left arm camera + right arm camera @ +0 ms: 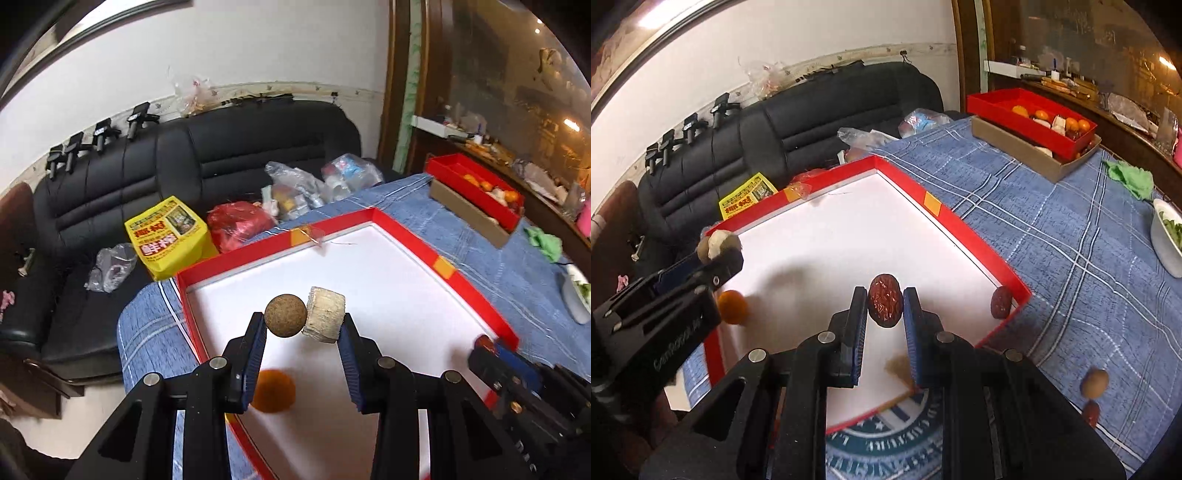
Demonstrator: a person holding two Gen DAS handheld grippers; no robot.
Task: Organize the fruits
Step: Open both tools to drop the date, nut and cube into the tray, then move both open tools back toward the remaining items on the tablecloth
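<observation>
My left gripper (304,319) is shut on two things held side by side: a round brown fruit (285,315) and a pale, rough cylindrical chunk (325,314). It hangs over a white tray with a red rim (476,291). Below it, an orange (273,391) lies blurred in the tray. My right gripper (885,295) is shut on a wrinkled red date (884,305) above the same tray (960,221). The left gripper (718,254) shows at that view's left, near the orange (732,307). Another date (1001,302) sits at the tray's right corner.
A brown round fruit (1094,383) and a date (1091,412) lie on the blue checked cloth. Far right, a red box of fruit (1030,110) rests on a cardboard box. A green rag (1130,177) and white bowl (1167,240) lie right. A black sofa (221,155) holds bags.
</observation>
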